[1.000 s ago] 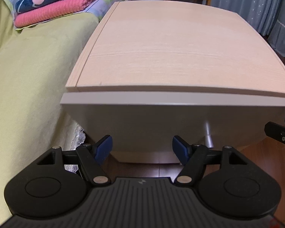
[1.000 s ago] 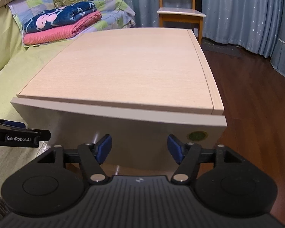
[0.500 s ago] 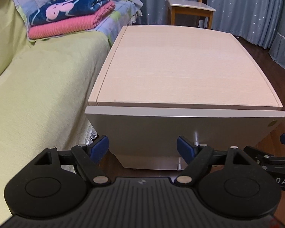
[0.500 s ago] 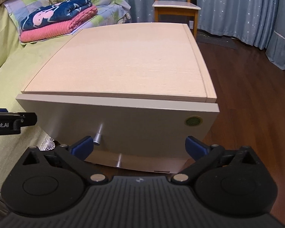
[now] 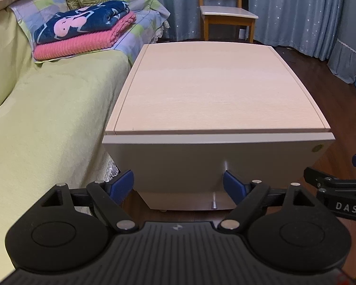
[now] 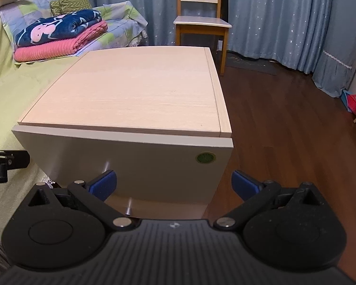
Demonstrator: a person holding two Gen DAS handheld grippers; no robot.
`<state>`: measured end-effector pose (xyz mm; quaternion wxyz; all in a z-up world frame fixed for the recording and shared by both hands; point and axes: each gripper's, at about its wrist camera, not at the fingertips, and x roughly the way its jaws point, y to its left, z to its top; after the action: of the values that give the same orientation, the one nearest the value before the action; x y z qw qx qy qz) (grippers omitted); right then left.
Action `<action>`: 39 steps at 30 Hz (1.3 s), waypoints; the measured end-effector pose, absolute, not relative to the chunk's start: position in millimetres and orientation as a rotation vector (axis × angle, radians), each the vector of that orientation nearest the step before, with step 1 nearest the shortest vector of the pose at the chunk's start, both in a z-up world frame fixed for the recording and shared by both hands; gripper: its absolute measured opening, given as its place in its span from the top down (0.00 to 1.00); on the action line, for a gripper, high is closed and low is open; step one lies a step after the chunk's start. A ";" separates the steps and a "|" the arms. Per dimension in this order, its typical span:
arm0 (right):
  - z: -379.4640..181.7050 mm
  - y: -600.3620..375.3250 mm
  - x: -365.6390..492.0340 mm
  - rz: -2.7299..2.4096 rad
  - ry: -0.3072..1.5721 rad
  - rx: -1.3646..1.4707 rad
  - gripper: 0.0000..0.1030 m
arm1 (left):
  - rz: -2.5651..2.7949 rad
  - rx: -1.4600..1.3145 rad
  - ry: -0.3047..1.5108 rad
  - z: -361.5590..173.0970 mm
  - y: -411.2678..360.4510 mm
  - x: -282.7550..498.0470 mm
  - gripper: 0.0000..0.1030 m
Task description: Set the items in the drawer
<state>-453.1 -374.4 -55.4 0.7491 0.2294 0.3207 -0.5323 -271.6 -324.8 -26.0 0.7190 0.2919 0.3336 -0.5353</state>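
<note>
We see both drawers (image 5: pixel 216 163) closed and each hand-held gripper, left (image 5: pixel 178 185) and right (image 6: pixel 174 185), wide and empty, so nothing is stored yet.

Right gripper (image 6: pixel 173 182): blue fingers (image 6: pixel 103 181) spread wide, empty, near the cabinet front.
Cabinet (image 6: pixel 130 161): drawers closed, pale wood top bare.
Chair (image 6: pixel 201 23): far, behind cabinet.
Folded blankets (image 6: pixel 59 35): far left, on sofa.
</note>
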 end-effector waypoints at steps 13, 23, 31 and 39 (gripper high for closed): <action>-33.2 -347.7 -469.1 -1.184 0.576 0.503 0.01 | -1.164 0.623 0.705 -9.5 -290.4 -283.6 0.15; -24.1 -322.4 -474.9 -1.150 0.610 0.489 0.01 | -1.177 0.578 0.675 9.0 -254.5 -294.6 0.10; -21.4 -299.3 -492.2 -1.150 0.600 0.477 0.01 | -1.152 0.567 0.681 12.6 -228.8 -303.3 0.10; -18.1 -288.4 -505.0 -1.151 0.578 0.481 0.01 | -1.130 0.573 0.678 13.3 -215.2 -310.2 0.08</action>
<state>-505.0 -288.4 -18.1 0.7727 0.2221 0.2668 -0.5314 -310.2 -215.2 13.4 0.7528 0.2624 0.3105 -0.5177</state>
